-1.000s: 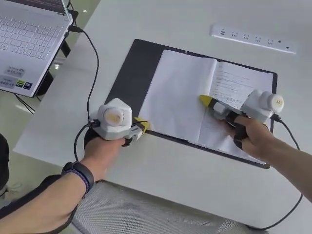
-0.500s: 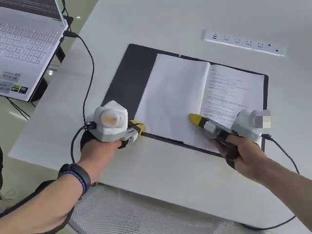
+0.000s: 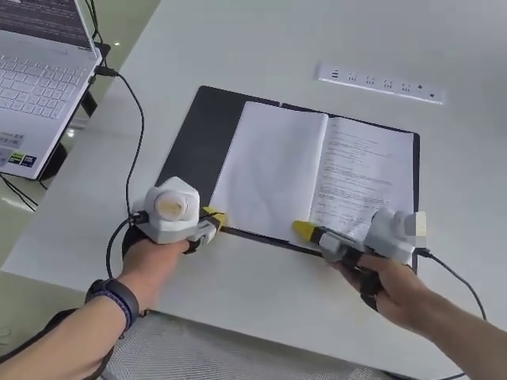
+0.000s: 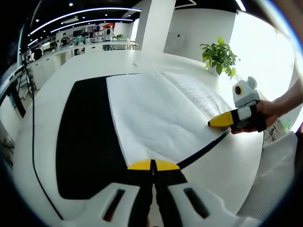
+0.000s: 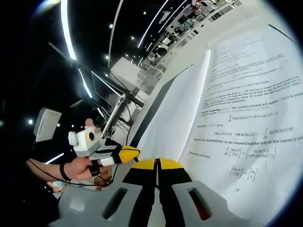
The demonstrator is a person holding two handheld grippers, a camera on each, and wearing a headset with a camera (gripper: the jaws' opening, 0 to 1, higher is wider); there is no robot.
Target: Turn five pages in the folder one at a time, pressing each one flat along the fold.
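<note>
Open black folder of white pages (image 3: 202,138) lies on the desk (image 3: 261,39). Both closed and empty, left hand-held gripper (image 3: 214,216) likely steadies its near edge; right hand-held gripper (image 3: 303,229) presses the fold's end.

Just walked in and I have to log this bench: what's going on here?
A person works on an open folder on a white table with a gripper in each hand. The left gripper, jaws shut, sits at the near corner of the blank left page. The right gripper, jaws also shut, has its tips at the near end of the fold, beside the printed right page. A laptop stands to the left, and a power strip lies beyond the folder.
</note>
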